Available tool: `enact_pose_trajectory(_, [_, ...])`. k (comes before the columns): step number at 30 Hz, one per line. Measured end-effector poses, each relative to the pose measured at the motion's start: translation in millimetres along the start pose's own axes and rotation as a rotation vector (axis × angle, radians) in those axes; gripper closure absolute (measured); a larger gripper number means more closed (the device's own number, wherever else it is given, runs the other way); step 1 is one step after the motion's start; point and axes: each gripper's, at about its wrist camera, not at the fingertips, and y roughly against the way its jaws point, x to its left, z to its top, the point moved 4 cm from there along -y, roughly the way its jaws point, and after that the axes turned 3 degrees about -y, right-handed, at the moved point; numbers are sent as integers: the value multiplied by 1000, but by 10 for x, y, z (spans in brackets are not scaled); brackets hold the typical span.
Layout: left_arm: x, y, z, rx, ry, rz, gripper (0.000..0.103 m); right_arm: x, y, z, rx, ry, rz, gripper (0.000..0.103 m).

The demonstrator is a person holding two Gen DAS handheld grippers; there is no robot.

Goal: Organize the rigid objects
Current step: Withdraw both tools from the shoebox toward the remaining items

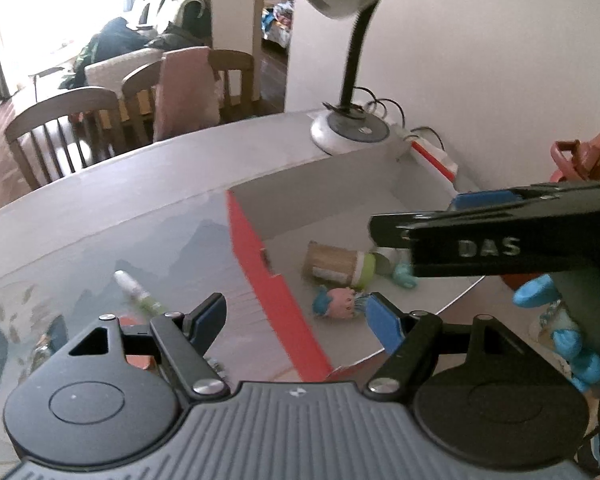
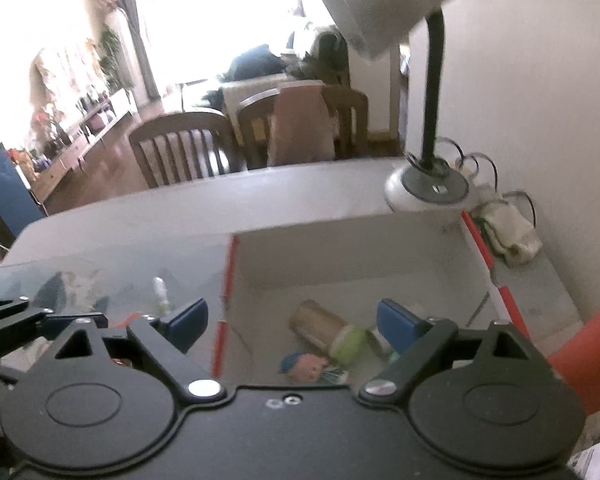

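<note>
Low in the middle of both views sits an open box (image 1: 284, 312) with red outer sides, resting on the gray counter (image 1: 140, 184). Inside the box lie a wooden tube with a green cap (image 1: 338, 266) and a little doll with blue hair (image 1: 338, 306), close together on the box floor. Left of the box, out on the counter, lies a small white and green bottle (image 1: 134, 292). At the bottom of the left view, the left claw (image 1: 298, 318) has its two blue pads apart with nothing between them. From the right edge, the right claw (image 2: 292, 320) reaches over the box, and its pads are wide apart and empty too. A white lamp (image 2: 424, 192) stands behind the box near the wall.
</note>
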Motion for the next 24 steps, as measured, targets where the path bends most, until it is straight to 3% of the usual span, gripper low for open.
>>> enact_pose_trajectory(9, [427, 533, -300, -54, 43, 18, 25, 555, 429, -201, -126, 42, 54, 7])
enact_pose_trajectory(24, [1135, 1084, -864, -122, 122, 84, 24, 1182, 456, -674, -125, 70, 162, 4])
